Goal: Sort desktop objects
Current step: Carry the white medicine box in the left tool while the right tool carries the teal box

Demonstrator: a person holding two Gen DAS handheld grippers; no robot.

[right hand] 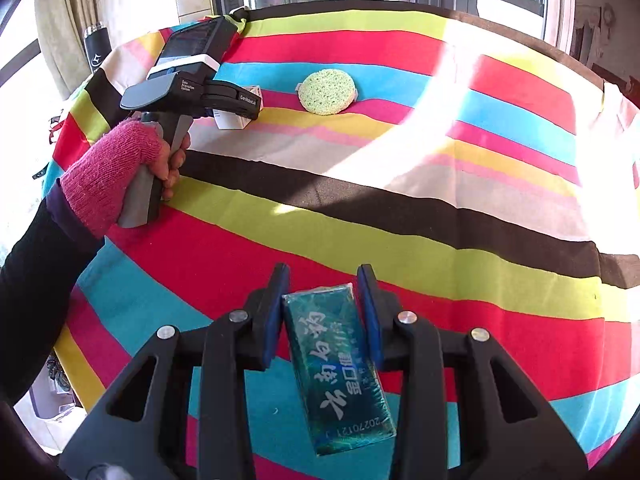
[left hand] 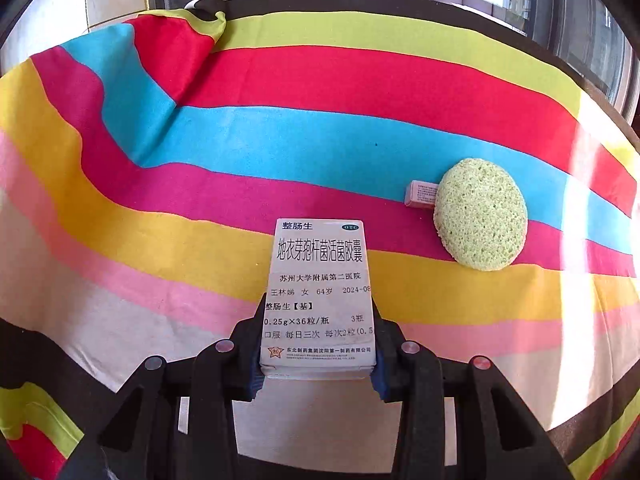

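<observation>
the left gripper [left hand: 318, 336] clamps a white medicine box [left hand: 319, 292] between its blue pads, the box held flat above the striped tablecloth [left hand: 240, 140]. beyond the box and to its right, a round green sponge [left hand: 481, 213] lies on the cloth, touching a small pink box [left hand: 420, 193] at its left edge. in the right wrist view, the right gripper [right hand: 323, 312] stands part open around a teal packet [right hand: 340, 368] lying on the cloth, a slim gap showing at each pad. well beyond the packet, a hand [right hand: 160, 160] in a pink knit glove grips the other tool's handle.
</observation>
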